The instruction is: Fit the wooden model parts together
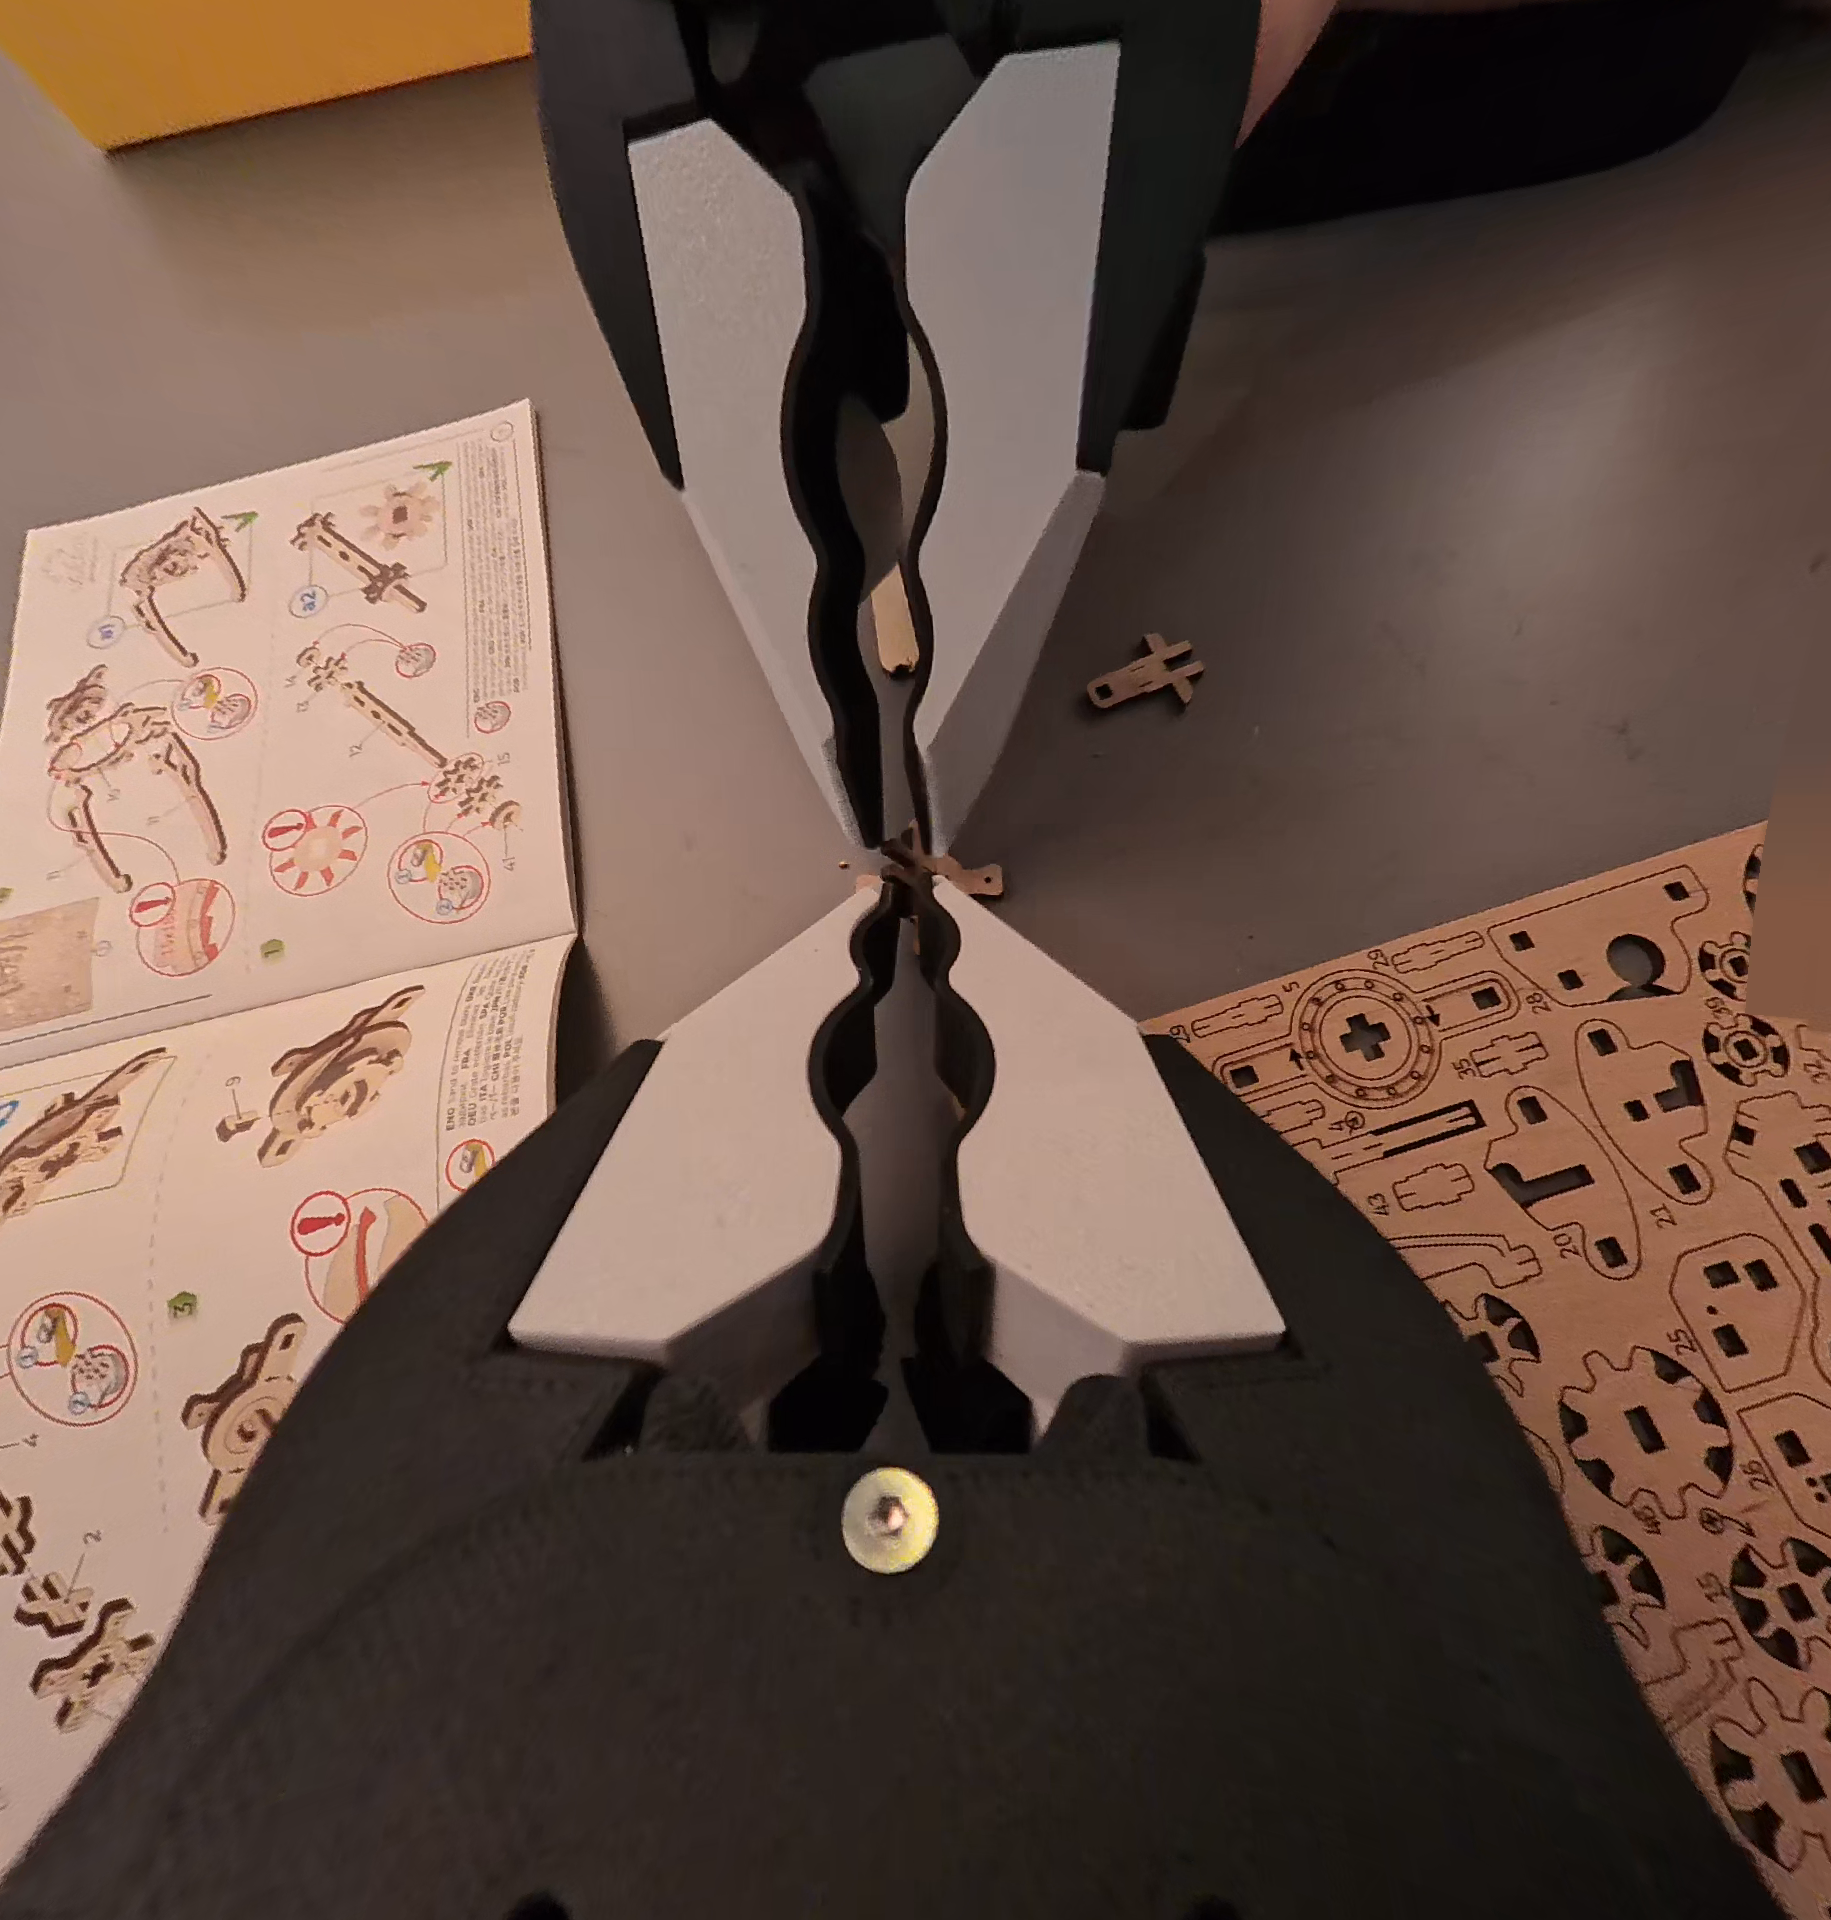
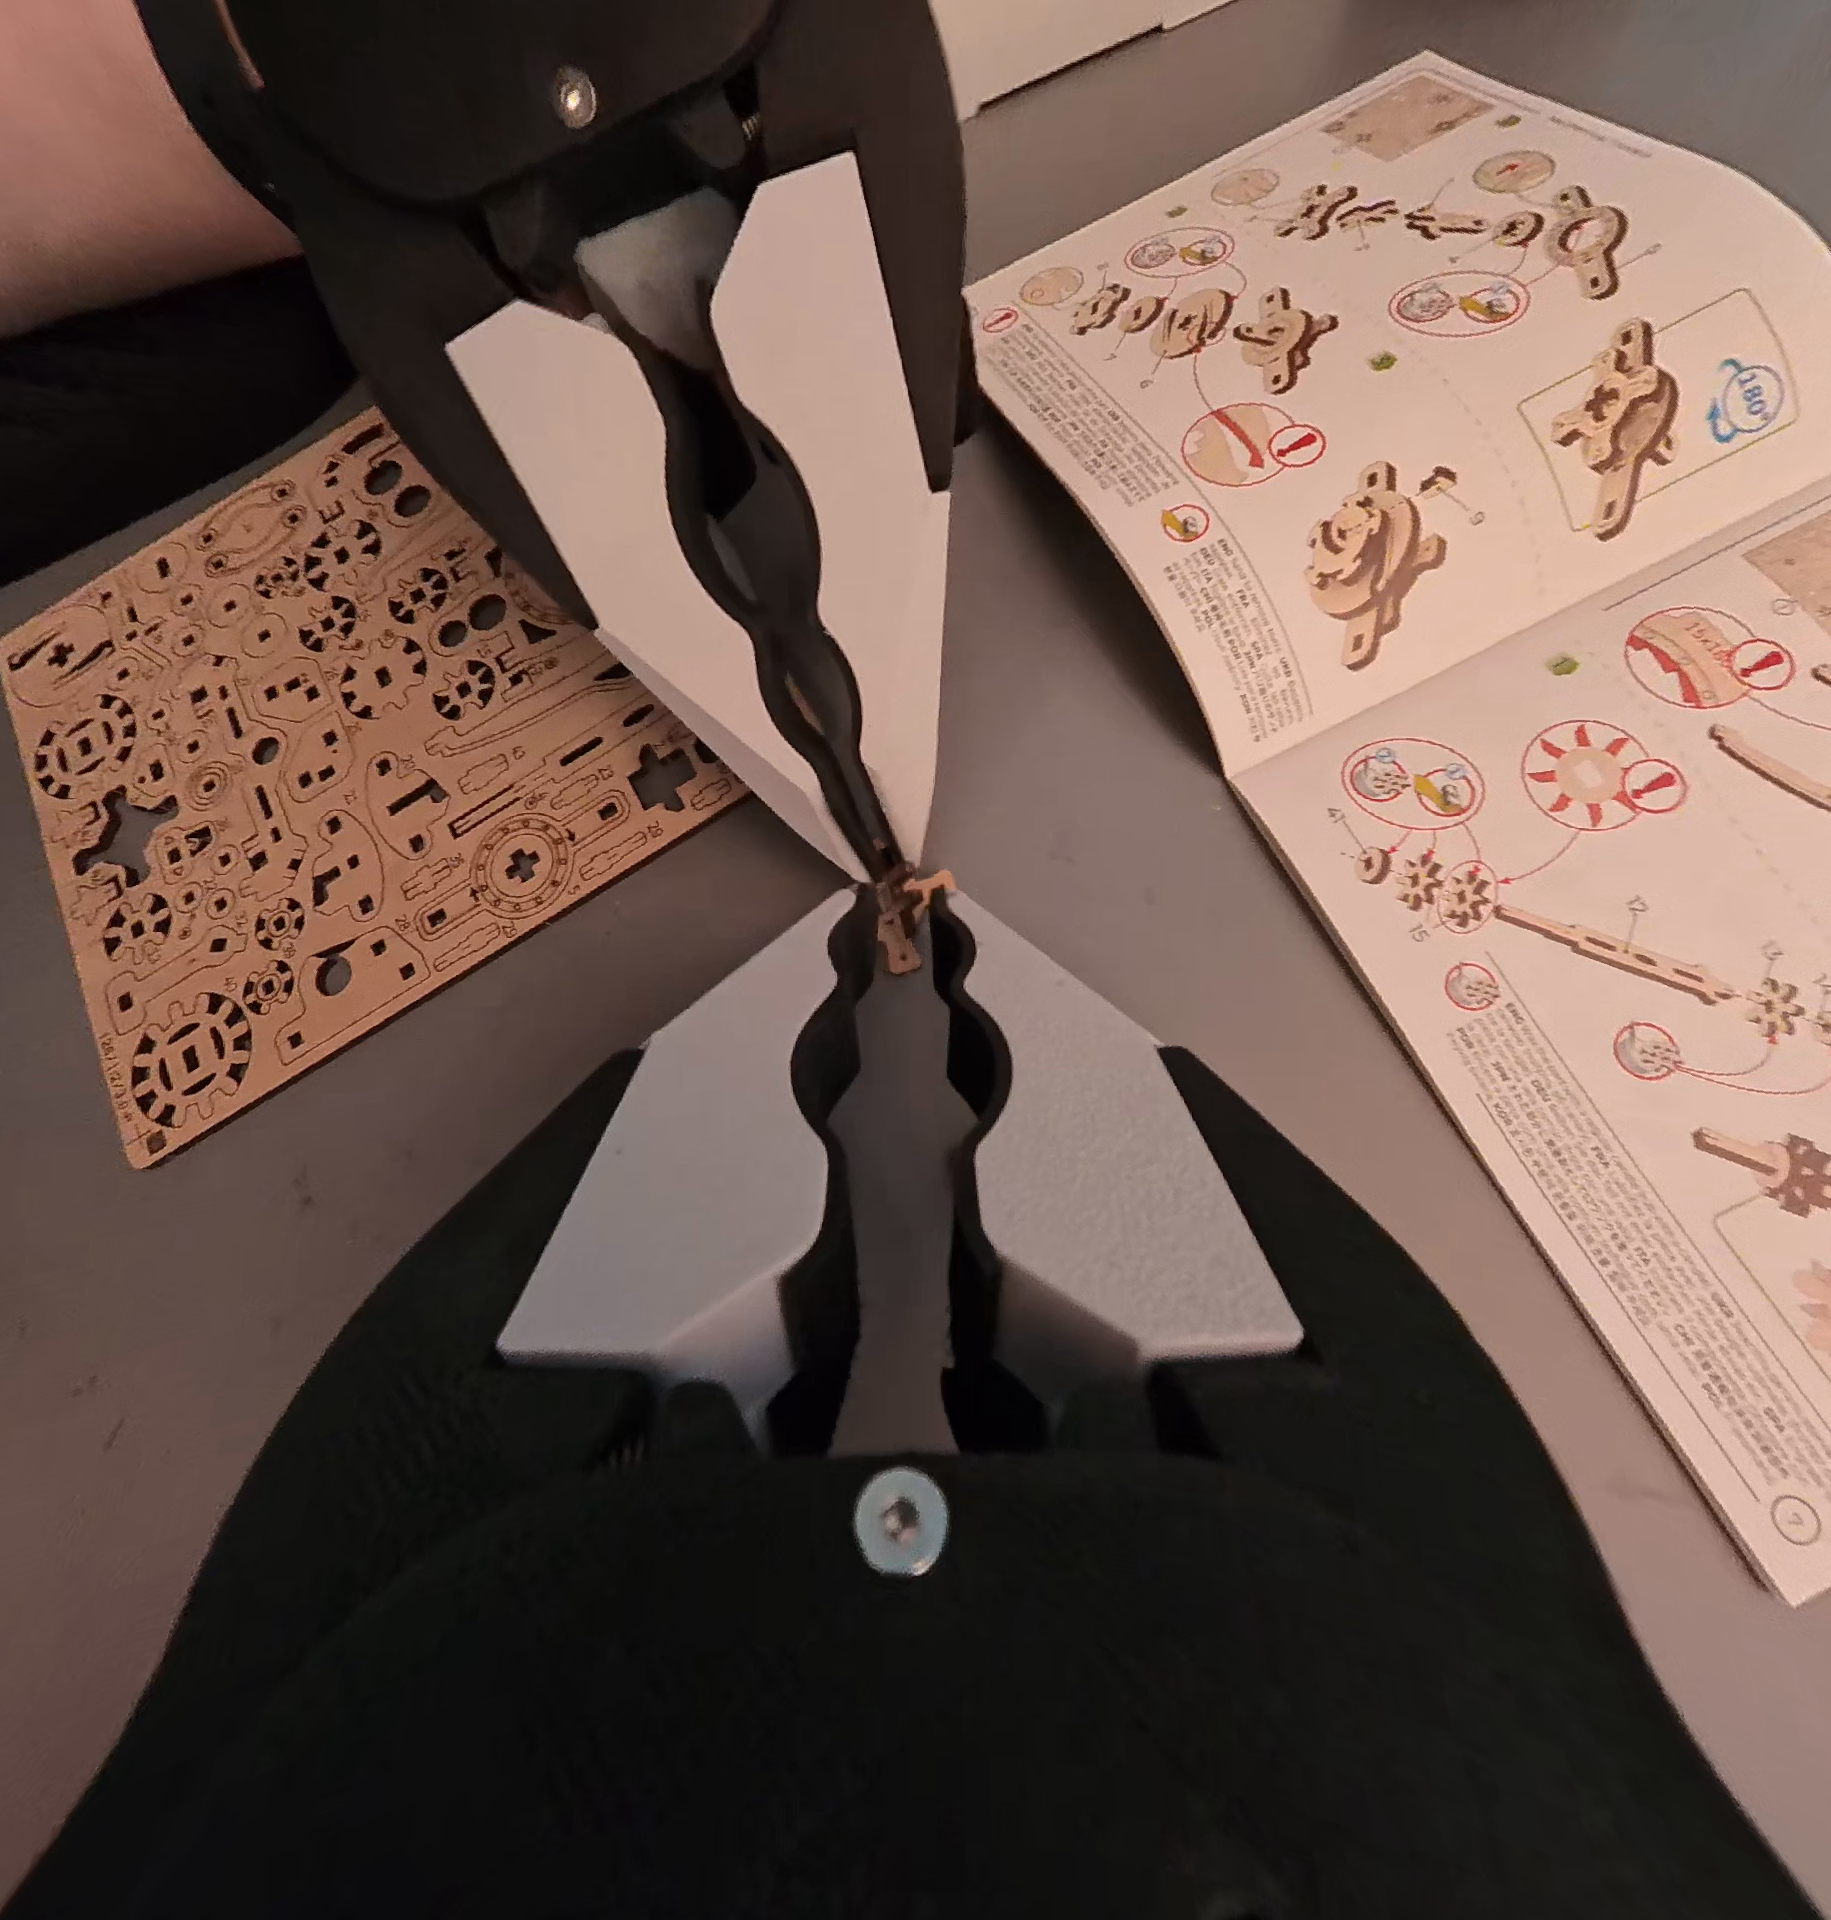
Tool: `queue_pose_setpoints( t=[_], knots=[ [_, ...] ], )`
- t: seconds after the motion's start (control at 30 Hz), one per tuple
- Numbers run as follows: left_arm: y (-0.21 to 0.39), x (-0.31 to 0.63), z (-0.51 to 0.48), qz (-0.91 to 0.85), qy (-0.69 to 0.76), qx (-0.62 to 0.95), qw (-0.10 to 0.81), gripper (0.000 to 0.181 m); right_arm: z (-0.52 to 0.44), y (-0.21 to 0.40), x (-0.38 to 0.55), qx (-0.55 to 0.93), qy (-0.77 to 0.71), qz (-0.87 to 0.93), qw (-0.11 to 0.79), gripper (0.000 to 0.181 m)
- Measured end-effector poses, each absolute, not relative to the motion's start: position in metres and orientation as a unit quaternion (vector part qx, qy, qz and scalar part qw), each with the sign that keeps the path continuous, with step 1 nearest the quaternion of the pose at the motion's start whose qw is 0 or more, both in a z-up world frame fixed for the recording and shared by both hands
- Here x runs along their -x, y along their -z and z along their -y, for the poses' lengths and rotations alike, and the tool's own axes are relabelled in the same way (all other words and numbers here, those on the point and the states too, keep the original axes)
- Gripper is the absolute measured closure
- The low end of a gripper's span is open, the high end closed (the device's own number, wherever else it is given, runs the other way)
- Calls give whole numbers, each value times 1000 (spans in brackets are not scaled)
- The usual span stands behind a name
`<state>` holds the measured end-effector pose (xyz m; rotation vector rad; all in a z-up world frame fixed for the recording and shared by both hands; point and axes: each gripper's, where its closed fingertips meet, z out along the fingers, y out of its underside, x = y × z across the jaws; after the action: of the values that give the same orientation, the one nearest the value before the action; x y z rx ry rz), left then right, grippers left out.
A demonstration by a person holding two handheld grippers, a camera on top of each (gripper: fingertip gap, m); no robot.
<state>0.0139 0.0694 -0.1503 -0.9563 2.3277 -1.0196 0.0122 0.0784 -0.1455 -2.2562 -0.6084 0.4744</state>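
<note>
My two grippers meet tip to tip above the grey table. My left gripper [image 1: 895, 909] is shut on a small wooden cross-shaped part [image 1: 968, 881]. My right gripper [image 2: 895, 914] is shut on a slim wooden strip [image 2: 900, 940], which also shows between its fingers in the left wrist view [image 1: 893, 623]. The two parts touch at the fingertips [image 2: 926, 883]. The right gripper [image 1: 890, 831] comes in from the top of the left wrist view. The left gripper [image 2: 885, 857] comes in from the top of the right wrist view. How far the parts are joined is hidden by the fingers.
A loose wooden part [image 1: 1145, 686] lies on the table. The laser-cut wooden sheet [image 1: 1565, 1247] [image 2: 319, 779] and the open instruction booklet [image 1: 267, 779] [image 2: 1462, 623] flank the grippers. A yellow box [image 1: 267, 62] stands at the far left. A person's arm [image 2: 59, 260] shows. Less than 4 cm separates the two grippers' tips.
</note>
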Motion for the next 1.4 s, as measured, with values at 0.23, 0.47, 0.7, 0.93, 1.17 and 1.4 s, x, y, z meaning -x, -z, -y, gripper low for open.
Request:
queue_pose_setpoints(
  t=[0.23, 0.47, 0.7, 0.93, 1.17, 1.4],
  knots=[
    [150, -14, -69, -843, 360, 329, 228, 180, -79, 149, -10, 879, -208, 237, 357, 179],
    [151, -11, -67, -844, 360, 331, 218, 180, -77, 149, -7, 884, -162, 281, 338, 180],
    [149, -11, -68, -842, 364, 333, 219, 181, -76, 150, -7, 888, -133, 302, 321, 180],
    [145, -12, -66, -839, 374, 328, 221, 181, -75, 151, -7, 887, -147, 299, 321, 180],
    [145, -12, -66, -841, 370, 329, 218, 180, -74, 151, -7, 889, -154, 305, 306, 180],
    [146, -14, -67, -842, 365, 339, 208, 174, -74, 151, -7, 888, -150, 311, 305, 180]
  ],
)
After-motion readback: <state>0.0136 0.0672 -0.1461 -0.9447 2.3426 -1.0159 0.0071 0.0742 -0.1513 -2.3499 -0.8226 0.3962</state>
